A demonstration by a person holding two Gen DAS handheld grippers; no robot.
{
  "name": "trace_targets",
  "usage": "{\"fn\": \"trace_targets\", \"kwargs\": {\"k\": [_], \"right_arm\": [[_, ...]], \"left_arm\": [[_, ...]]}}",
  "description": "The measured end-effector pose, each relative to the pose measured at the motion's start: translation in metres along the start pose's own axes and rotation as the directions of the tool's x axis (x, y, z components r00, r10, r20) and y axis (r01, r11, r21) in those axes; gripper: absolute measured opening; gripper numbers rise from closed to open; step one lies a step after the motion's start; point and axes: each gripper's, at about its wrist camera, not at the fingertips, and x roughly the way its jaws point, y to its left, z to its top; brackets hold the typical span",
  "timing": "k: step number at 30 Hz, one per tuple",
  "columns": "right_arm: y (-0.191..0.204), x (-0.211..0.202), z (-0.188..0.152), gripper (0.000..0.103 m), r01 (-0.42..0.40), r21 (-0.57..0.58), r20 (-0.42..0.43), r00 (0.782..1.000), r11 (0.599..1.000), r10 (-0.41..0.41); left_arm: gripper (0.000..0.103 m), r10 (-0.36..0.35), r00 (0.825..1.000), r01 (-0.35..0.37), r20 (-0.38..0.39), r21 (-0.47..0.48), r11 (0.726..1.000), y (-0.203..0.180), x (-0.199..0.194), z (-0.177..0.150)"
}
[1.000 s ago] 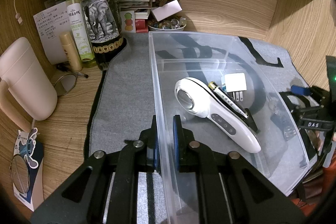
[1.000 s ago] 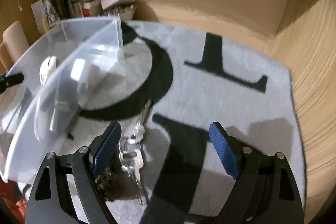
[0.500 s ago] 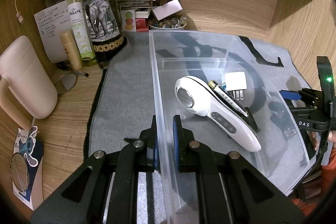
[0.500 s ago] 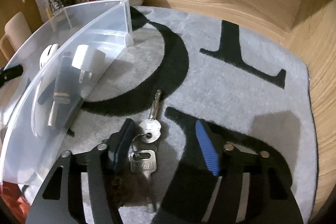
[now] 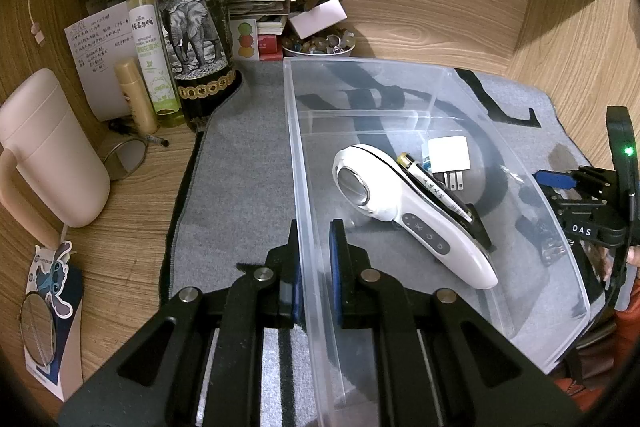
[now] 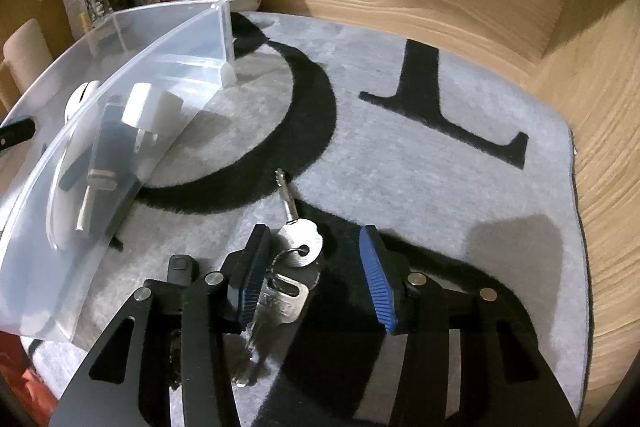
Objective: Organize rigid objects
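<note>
A clear plastic box [image 5: 297,147] stands on the grey mat. Inside lie a white handheld device [image 5: 400,203], a battery [image 5: 430,187] and a white plug adapter [image 5: 448,155]. My left gripper [image 5: 314,239] is shut on the box's left wall, one pad on each side. A bunch of silver keys [image 6: 290,301] lies on the mat to the right of the box [image 6: 120,131]. My right gripper [image 6: 314,235] straddles the keys and its jaws are closing. The left pad is at the key ring, the right pad still stands clear of it. In the left wrist view the right gripper [image 5: 560,183] shows beyond the box's right wall.
A wine bottle [image 5: 192,11], a green spray bottle [image 5: 150,55], a pink mug [image 5: 52,155] and a bowl of trinkets [image 5: 320,45] crowd the back left. The grey mat [image 6: 440,167] with black letters runs to the wooden side wall [image 6: 600,107].
The right gripper's jaws have narrowed from wide open to close around the keys, which now sit between the pads. The left gripper and the box have not moved.
</note>
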Motion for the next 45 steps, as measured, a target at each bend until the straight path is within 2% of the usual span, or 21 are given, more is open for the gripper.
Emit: {"fn": "trace_targets", "kwargs": {"k": [2,4,15,16,17,21,27,29,31,33,40,43,45], "right_arm": [[-0.001,0.000,-0.001,0.035,-0.026,0.004,0.007,1.000,1.000,0.026],[0.000,0.000,-0.001,0.022,-0.032,0.009,0.014,0.999,0.999,0.032],[-0.008,-0.014,0.005,0.021,-0.058,0.073,0.067,0.996,0.996,0.053],[-0.009,-0.017,0.006,0.008,-0.057,0.074,0.076,0.996,0.996,0.051],[-0.010,-0.019,0.007,0.002,-0.067,0.079,0.077,0.995,0.995,0.061],[-0.010,-0.029,0.012,0.003,-0.060,0.073,0.111,0.993,0.996,0.052],[-0.011,-0.037,0.014,0.005,-0.049,0.077,0.117,0.992,0.996,0.040],[-0.012,-0.036,0.013,0.010,-0.040,0.080,0.099,0.995,0.996,0.032],[-0.014,-0.035,0.011,0.031,-0.047,0.091,0.085,0.996,0.995,0.039],[-0.014,-0.034,0.007,0.038,-0.049,0.093,0.075,0.996,0.994,0.042],[-0.009,-0.015,-0.014,0.039,-0.078,0.094,-0.028,0.996,0.992,0.081],[-0.002,-0.014,-0.018,0.041,-0.047,0.062,0.003,0.999,0.997,0.047],[-0.002,-0.014,-0.017,0.039,-0.046,0.068,0.015,0.999,0.997,0.045]], "left_arm": [[0.009,0.000,1.000,0.000,0.000,0.000,1.000,0.000,0.000,0.000],[0.009,0.000,1.000,0.000,0.000,0.000,1.000,0.000,0.000,0.000],[0.009,0.000,1.000,0.000,-0.001,0.001,1.000,0.000,0.000,0.000],[0.009,0.000,1.000,0.000,-0.001,0.001,1.000,0.000,0.001,0.000],[0.009,0.001,1.000,-0.001,-0.001,0.001,1.000,0.000,0.000,0.000],[0.009,0.001,1.000,-0.001,-0.001,0.002,1.000,0.001,0.001,0.000],[0.009,0.002,1.000,-0.002,-0.001,0.002,1.000,0.000,0.001,0.000],[0.010,0.002,1.000,-0.002,0.000,0.004,1.000,0.000,0.001,0.000],[0.011,0.000,1.000,0.000,0.001,0.005,1.000,0.001,0.001,-0.001],[0.012,0.002,1.000,-0.002,0.002,0.009,1.000,0.000,0.001,-0.001],[0.013,0.002,1.000,-0.002,0.002,0.010,1.000,0.000,0.001,-0.002],[0.013,0.003,1.000,-0.003,0.002,0.010,1.000,-0.001,0.001,-0.002],[0.013,0.004,1.000,-0.004,0.003,0.011,1.000,0.000,0.001,-0.002]]}}
